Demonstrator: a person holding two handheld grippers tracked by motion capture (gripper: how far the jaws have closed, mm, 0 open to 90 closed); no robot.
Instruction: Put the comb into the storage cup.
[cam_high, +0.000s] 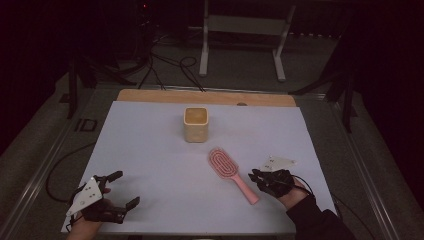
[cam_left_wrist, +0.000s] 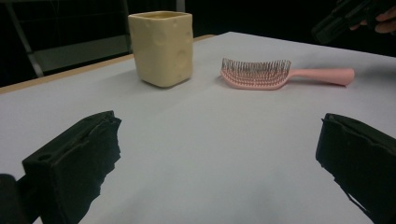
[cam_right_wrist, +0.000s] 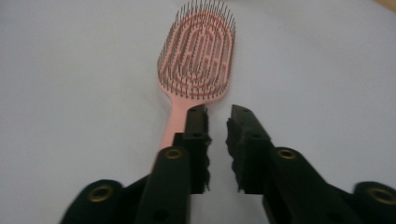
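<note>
High view: pink hairbrush (cam_high: 232, 174); bristles upward

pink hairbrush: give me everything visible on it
The pink hairbrush looks like plastic: an oval vented head with dark fine bristles pointing up, and a straight slim handle. It lies flat on the white table cover, head toward the cream cup without touching it, handle toward the person's right. The right gripper hovers over the handle, jaws slightly parted, gripping nothing.
</note>
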